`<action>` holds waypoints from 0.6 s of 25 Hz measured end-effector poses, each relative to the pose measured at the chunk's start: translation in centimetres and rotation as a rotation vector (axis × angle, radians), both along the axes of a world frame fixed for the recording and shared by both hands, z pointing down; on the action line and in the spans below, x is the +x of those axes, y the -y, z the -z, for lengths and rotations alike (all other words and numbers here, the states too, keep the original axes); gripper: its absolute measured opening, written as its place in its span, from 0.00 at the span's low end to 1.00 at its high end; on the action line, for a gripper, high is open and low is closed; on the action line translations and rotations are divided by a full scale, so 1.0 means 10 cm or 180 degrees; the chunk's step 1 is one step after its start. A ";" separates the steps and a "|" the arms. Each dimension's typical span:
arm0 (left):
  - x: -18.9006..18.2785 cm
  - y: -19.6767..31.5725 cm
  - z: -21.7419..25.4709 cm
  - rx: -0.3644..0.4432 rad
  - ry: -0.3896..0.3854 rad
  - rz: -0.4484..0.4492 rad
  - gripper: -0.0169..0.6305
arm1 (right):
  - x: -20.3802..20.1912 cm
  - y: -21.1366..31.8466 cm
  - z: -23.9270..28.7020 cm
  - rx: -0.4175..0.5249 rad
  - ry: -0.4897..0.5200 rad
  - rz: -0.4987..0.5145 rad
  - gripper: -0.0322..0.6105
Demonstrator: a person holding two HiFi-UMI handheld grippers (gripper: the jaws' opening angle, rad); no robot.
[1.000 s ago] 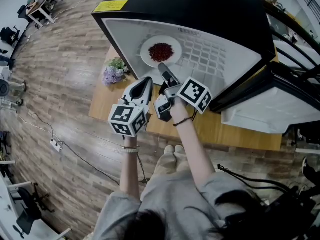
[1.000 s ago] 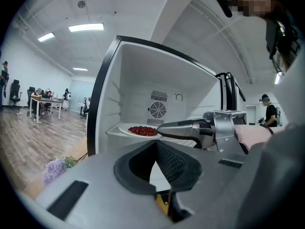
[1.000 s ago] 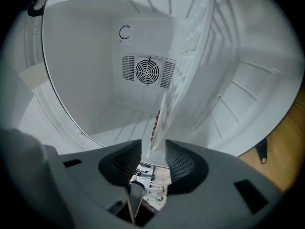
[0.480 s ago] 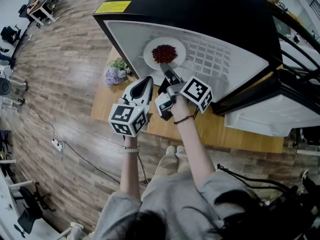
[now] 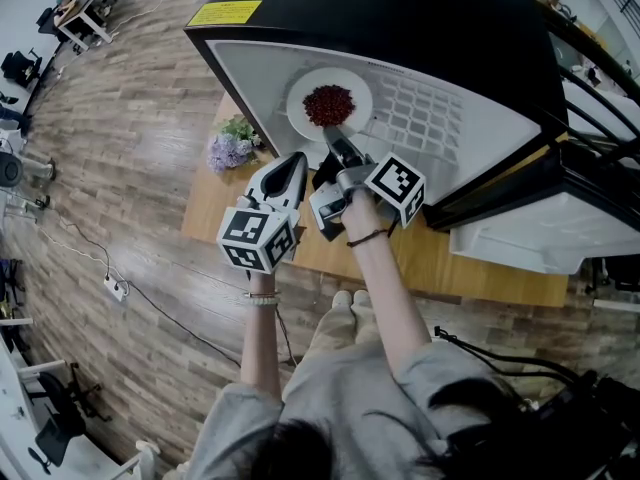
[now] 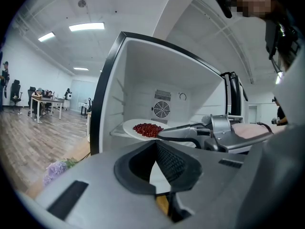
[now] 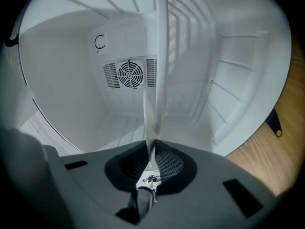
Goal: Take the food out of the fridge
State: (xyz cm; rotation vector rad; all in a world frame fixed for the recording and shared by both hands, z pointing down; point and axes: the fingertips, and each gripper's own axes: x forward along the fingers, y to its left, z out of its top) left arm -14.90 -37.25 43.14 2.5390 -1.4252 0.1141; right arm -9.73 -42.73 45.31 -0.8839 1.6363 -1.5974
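Note:
A white plate [image 5: 352, 93] of red food [image 5: 328, 105] rests on the shelf inside the open black fridge [image 5: 400, 8]. My right gripper [image 5: 336, 140] reaches into the fridge, and its jaws are closing on the plate's near rim. In the right gripper view the rim [image 7: 160, 80] runs edge-on into the right gripper [image 7: 151, 149], with the pads against it. My left gripper [image 5: 297, 158] hangs shut and empty just outside the fridge opening, left of the right one. The left gripper view shows the plate [image 6: 129, 126], the food [image 6: 147, 129] and the right gripper [image 6: 162, 133] at its rim.
The fridge stands on a wooden table [image 5: 440, 263], its door [image 5: 540, 233] swung open to the right. A bunch of purple flowers [image 5: 228, 146] lies on the table left of the fridge. A fan vent [image 7: 130, 73] sits in the fridge's back wall.
The right gripper's jaws have come together on the plate's near rim, and its wrist has rolled a little. The left gripper has stayed where it was.

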 end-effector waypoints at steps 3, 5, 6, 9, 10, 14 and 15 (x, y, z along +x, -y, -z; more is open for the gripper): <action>0.01 0.00 0.00 -0.0001 -0.0002 0.0001 0.04 | 0.00 -0.01 -0.02 -0.0027 -0.0009 0.0023 0.10; 0.01 0.01 0.00 0.0000 -0.0005 0.0000 0.04 | 0.00 -0.01 -0.02 -0.0046 -0.0014 0.0037 0.10; 0.02 0.01 0.00 0.0001 -0.0006 -0.0001 0.04 | 0.00 -0.01 -0.02 -0.0054 -0.0008 0.0042 0.09; 0.03 0.03 0.01 0.0012 -0.0010 -0.0005 0.04 | -0.01 0.00 -0.02 -0.0063 0.0012 0.0055 0.08; 0.03 0.03 0.01 0.0015 -0.0011 -0.0006 0.04 | -0.01 0.00 -0.02 -0.0064 0.0022 0.0060 0.08; 0.04 0.01 0.04 0.0027 -0.0009 -0.0006 0.04 | -0.01 -0.02 0.02 -0.0056 0.0029 0.0088 0.08; 0.05 0.01 0.05 0.0030 -0.0009 -0.0006 0.04 | -0.01 -0.02 0.03 -0.0054 0.0036 0.0093 0.08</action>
